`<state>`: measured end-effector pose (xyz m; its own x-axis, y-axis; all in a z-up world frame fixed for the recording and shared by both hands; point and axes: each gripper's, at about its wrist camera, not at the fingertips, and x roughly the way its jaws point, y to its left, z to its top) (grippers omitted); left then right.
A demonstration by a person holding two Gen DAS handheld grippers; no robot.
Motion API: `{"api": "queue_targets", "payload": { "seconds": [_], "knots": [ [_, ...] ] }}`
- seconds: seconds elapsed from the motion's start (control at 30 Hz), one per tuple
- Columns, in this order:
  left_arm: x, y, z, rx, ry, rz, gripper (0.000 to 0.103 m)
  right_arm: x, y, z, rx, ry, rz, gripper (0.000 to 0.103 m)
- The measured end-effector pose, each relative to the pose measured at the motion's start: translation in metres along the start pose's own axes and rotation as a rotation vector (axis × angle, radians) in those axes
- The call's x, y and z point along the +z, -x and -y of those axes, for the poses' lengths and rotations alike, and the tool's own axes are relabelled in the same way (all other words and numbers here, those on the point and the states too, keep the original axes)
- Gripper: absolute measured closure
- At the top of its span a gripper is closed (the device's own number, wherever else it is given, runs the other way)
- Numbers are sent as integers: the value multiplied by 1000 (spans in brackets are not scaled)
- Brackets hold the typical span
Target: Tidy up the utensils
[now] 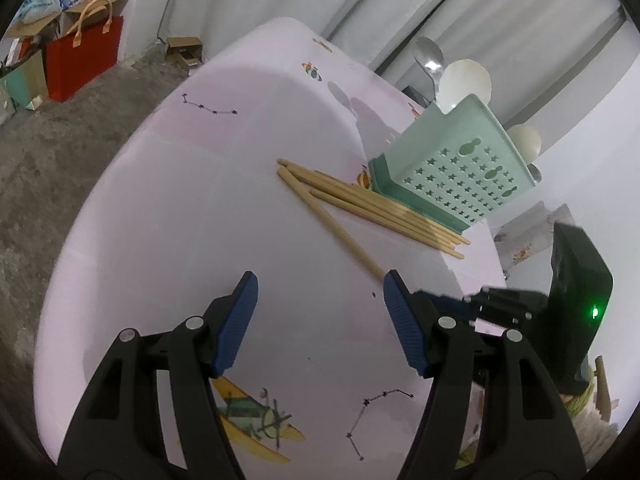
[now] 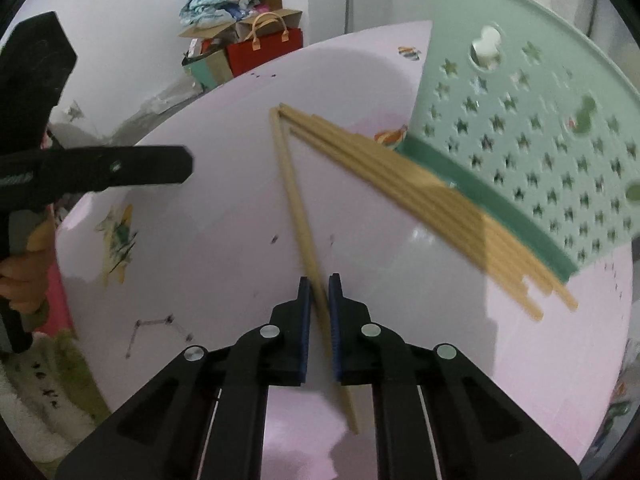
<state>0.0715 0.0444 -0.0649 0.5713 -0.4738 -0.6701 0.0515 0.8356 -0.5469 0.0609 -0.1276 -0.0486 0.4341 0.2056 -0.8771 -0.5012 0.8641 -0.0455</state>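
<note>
Pink cloth with planes and star patterns covers the table (image 2: 208,208), with grey floor, boxes and a red bag (image 1: 82,58) beyond it.

My right jaws (image 2: 319,312) are clenched on a single chopstick (image 2: 298,208); no earlier view is given, so I say only that the blue pads press its lower part from both sides. Its long axis runs almost straight away from me, and its tail passes back between my fingers. Its far tip lies up by the tips of the chopstick pile (image 2: 400,168), making a narrow V with them.

My left jaws (image 1: 320,308) stand released with nothing between them, hanging over bare cloth. In the left view, the held chopstick's near end disappears just behind my left gripper's right-hand pad, so the two grippers are close together there.

Further out, the pile lies side by side on the cloth, slanting along the foot of the green holder (image 1: 452,168), which is pierced with star holes and stands upright at the table's far side. Spoons (image 1: 466,80) already stick out of its top.

My reading: the right hand is the one to move. The holder's mouth lies up and to the right of my grip, so the chopstick must be lifted, tipped upright, and dropped in from above. Which compartment suits it I cannot tell.
</note>
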Motion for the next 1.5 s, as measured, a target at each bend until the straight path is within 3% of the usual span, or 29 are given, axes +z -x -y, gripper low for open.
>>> {"api": "queue_targets", "payload": {
  "seconds": [0.17, 0.4, 0.53, 0.6, 0.9, 1.07, 1.3, 1.5],
  "knots": [
    [-1, -8, 8, -39, 3, -19, 45, -29, 13, 3, 50, -145, -1, 95],
    [-7, -36, 21, -113, 35, -117, 59, -65, 23, 19, 158, -391, 29, 95],
    [-4, -46, 35, -99, -3, -137, 59, -81, 29, 15, 179, -415, 40, 90],
    [0, -52, 43, -62, -42, -135, 59, -86, 33, 13, 193, -430, 58, 77],
    [11, -77, 87, 243, -300, -98, 71, -105, 61, 29, 183, -519, 165, 75],
    [3, -84, 103, 394, -439, -52, 87, -124, 79, 37, 148, -555, 215, 75],
    [9, -75, 92, 352, -391, -43, 98, -143, 106, 61, 90, -625, 282, 75],
    [12, -59, 67, 271, -281, -27, 98, -132, 115, 83, -5, -574, 297, 75]
  ]
}}
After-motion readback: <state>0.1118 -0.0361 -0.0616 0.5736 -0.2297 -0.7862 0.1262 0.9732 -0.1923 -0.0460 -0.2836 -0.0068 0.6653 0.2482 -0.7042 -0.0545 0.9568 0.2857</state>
